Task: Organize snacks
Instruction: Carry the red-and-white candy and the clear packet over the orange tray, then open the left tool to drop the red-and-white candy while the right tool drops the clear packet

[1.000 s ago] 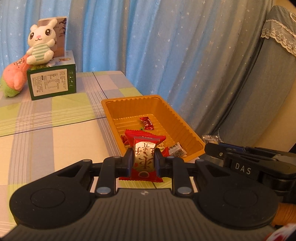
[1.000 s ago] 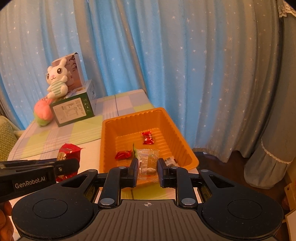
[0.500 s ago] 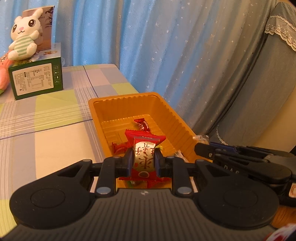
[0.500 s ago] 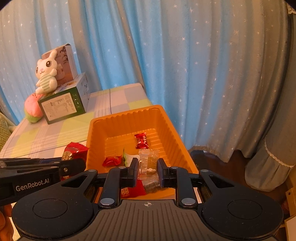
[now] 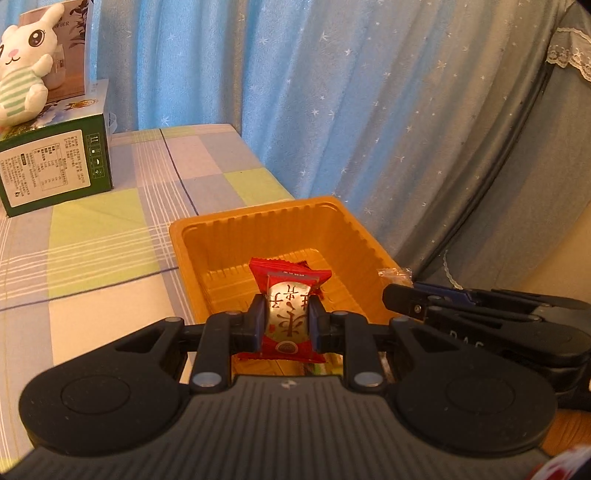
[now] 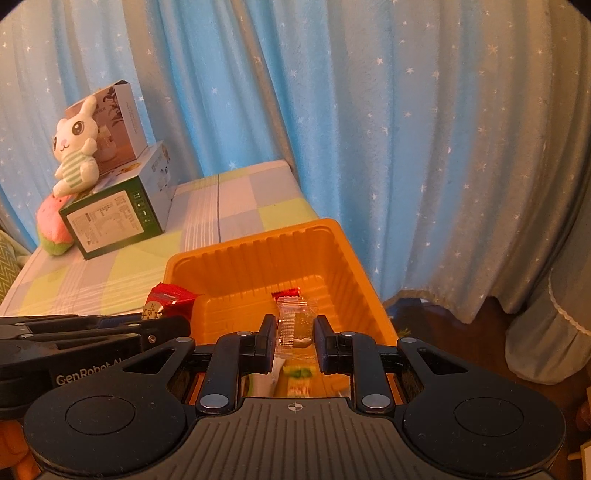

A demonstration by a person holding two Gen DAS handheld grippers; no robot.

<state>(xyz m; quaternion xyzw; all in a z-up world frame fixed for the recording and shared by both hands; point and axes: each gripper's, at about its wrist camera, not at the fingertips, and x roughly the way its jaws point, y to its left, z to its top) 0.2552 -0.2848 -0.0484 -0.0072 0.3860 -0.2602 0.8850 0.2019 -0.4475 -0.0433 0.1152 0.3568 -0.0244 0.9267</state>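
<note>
My right tool (image 6: 294, 341) just opened – clear packet (image 6: 295, 326) dropping loose into the tray (image 6: 354, 258) below. Left tool (image 5: 285, 321) now above the tray, still clenched on the red snack (image 5: 287, 310); release next.

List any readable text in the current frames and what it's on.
"GenRobot.AI": side of the left gripper, last letters cut off.
"IFIER": tall box behind the plush rabbit.
Red snack packet: Chinese characters, seen upside down, not readable.
Green box label: too small.

My checked table (image 5: 110, 236) carries the orange tray (image 5: 207, 229) just ahead of my tongs, the green box (image 5: 55, 162) far left.
</note>
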